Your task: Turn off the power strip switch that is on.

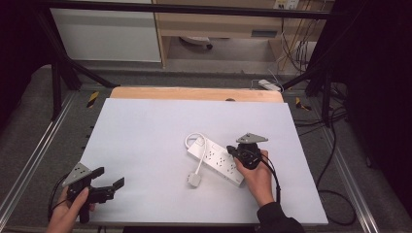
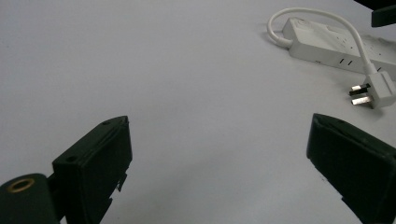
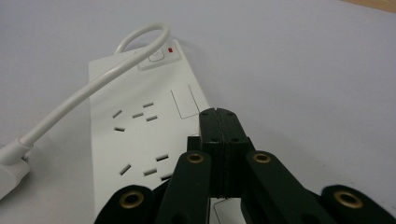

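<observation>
The white power strip (image 1: 216, 160) lies flat and at a slant right of the desk's (image 1: 145, 131) middle, well in from every edge. Its short cable (image 1: 197, 145) loops out of the far-left end and runs back toward the person, ending in a plug (image 1: 194, 179) that rests on the surface just beside the strip's near long side, prongs bare.

The right claw (image 1: 232, 151) sits over the strip's near-right end, with its jaws clenched together and nothing between them; in the right gripper view its tips (image 3: 219, 123) hang above the strip's top face, beside a row of sockets, with the switch (image 3: 159, 55) and its red light at the far end. Whether the tips touch the strip cannot be told.

The left claw (image 1: 108, 178) is near the front-left corner of the desk, well apart from the strip, released with its jaws spread wide over bare surface. In the left gripper view the strip (image 2: 336, 44) and plug (image 2: 376, 88) lie at the upper right.

Open room spreads across the whole left half and the far stretch of the desk. The surface is a plain pale sheet; a wooden strip (image 1: 194, 93) shows along its far edge. Grey floor, metal rails and loose cables surround it.
</observation>
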